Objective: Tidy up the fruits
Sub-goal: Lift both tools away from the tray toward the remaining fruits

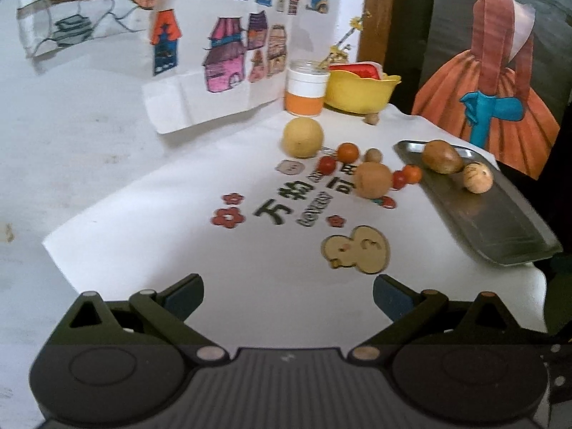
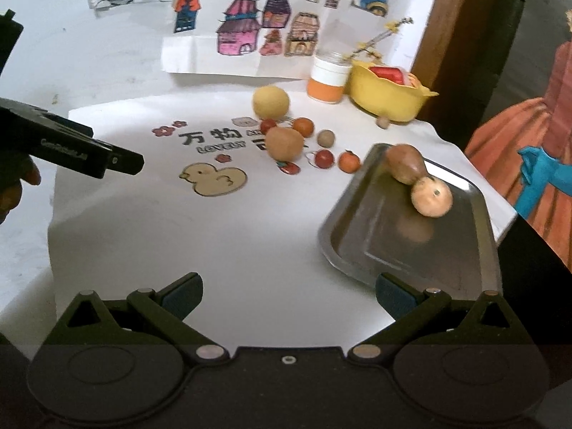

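Right wrist view: the right gripper (image 2: 287, 298) is released, jaws spread wide and nothing between them, low over the white cloth (image 2: 232, 236). The metal tray (image 2: 361, 239) lies at about 1 o'clock, its near corner just beside the right finger. Two fruits already rest in it — a brown pear-shaped fruit (image 2: 405, 164) and a tan round fruit (image 2: 430, 198), touching each other.

The loose fruits lie at 12 o'clock, well apart from the jaws: a large yellow fruit (image 2: 271, 102), a brown round fruit (image 2: 285, 143), small orange fruits (image 2: 303, 127) and small red ones (image 2: 324, 159).

Left wrist view: the left gripper (image 1: 287, 298) is likewise released and empty; the same cluster sits at 12 to 1 o'clock, the brown round fruit nearest.

Judged step: reach for the next loose fruit. Recommended practice — centre the jaws on one fruit only, approach from the open side so its neighbours do not roll, and close gently; round fruit is likely to slip. Place it on a bare part of the tray.
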Available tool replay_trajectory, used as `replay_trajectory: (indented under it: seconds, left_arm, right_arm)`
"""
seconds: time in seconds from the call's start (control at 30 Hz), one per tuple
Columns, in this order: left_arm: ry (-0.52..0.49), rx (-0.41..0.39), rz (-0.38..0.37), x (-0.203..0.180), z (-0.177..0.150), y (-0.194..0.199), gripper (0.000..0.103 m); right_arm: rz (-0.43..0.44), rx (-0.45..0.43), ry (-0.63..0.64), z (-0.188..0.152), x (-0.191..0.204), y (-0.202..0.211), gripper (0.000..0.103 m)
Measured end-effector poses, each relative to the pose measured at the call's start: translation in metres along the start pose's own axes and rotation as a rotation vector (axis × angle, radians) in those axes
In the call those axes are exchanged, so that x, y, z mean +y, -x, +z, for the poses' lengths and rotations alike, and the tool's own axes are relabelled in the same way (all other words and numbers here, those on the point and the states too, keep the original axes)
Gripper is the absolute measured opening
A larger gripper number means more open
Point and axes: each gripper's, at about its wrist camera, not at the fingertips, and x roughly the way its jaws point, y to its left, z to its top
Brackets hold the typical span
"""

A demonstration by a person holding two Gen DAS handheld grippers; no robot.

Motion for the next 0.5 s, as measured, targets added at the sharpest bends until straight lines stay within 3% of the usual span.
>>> replay_trajectory:
  seconds: [0.5]
  left_arm:
    - [-0.018,-0.053,0.087,0.027,0.031,-0.014,0.103]
  right_arm:
    - [0.019,-0.075,0.096,0.058,-0.002,-0.018,0.102]
